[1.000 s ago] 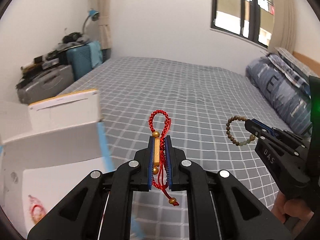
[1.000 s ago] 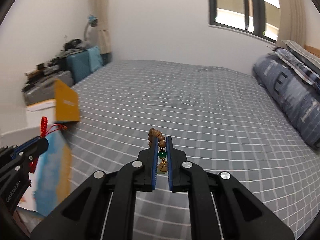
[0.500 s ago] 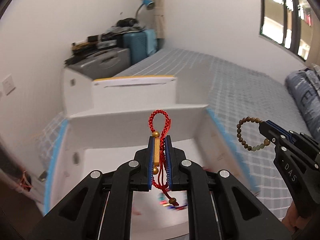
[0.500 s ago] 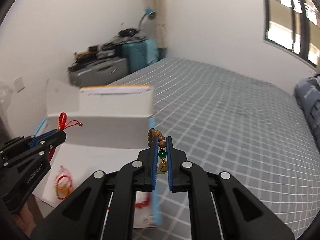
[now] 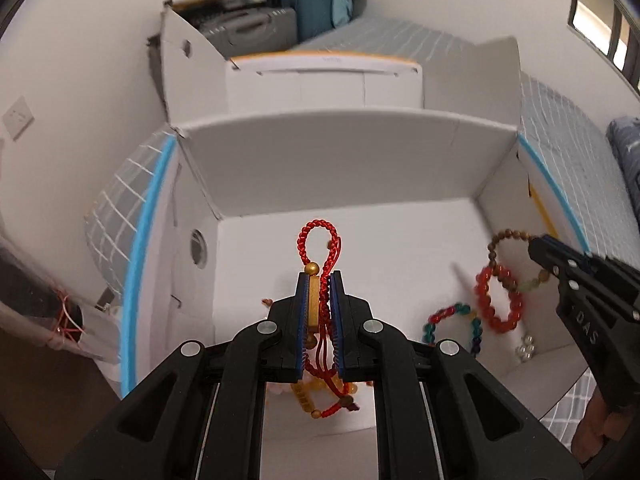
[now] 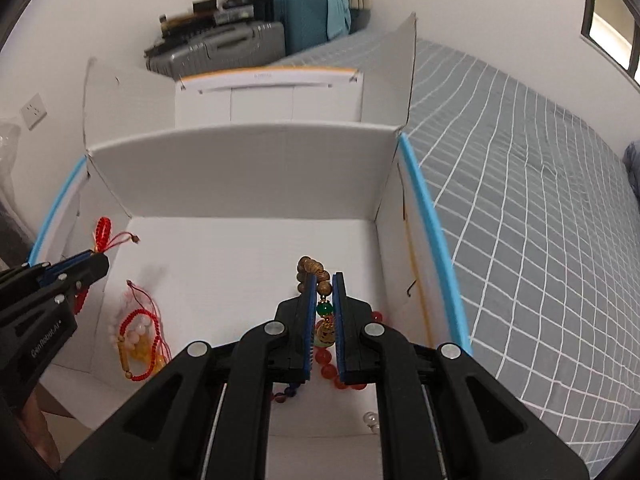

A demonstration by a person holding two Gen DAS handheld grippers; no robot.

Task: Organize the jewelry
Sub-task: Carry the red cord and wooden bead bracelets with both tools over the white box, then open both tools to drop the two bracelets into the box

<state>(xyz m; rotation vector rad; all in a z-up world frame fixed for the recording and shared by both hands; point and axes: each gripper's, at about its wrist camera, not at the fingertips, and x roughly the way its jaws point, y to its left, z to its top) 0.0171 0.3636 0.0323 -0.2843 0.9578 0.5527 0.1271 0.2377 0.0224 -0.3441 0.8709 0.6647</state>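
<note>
My left gripper (image 5: 319, 280) is shut on a red braided cord bracelet (image 5: 318, 240) with gold beads, and it hangs over the open white cardboard box (image 5: 340, 168). My right gripper (image 6: 323, 280) is shut on a brown wooden bead bracelet (image 6: 312, 270) with a green bead and a gold charm, over the same box (image 6: 240, 168). Each gripper also shows in the other's view: the right gripper (image 5: 536, 246) at the right edge, the left gripper (image 6: 100, 258) at the left edge. On the box floor lie a red bead bracelet (image 5: 498, 300), a multicoloured bead bracelet (image 5: 452, 320) and red cord pieces (image 6: 138, 336).
The box has blue-edged flaps (image 6: 432, 240) and stands on a bed with a grey checked cover (image 6: 540, 220). Suitcases (image 6: 256, 40) are stacked against the far wall. A wall socket (image 5: 16, 118) is at the left. Small clear beads (image 5: 526, 346) lie in the box's right corner.
Both grippers swung left from over the bed to above the open box and tilted downward, each still holding its bracelet. The box interior and the jewelry in it came into view.
</note>
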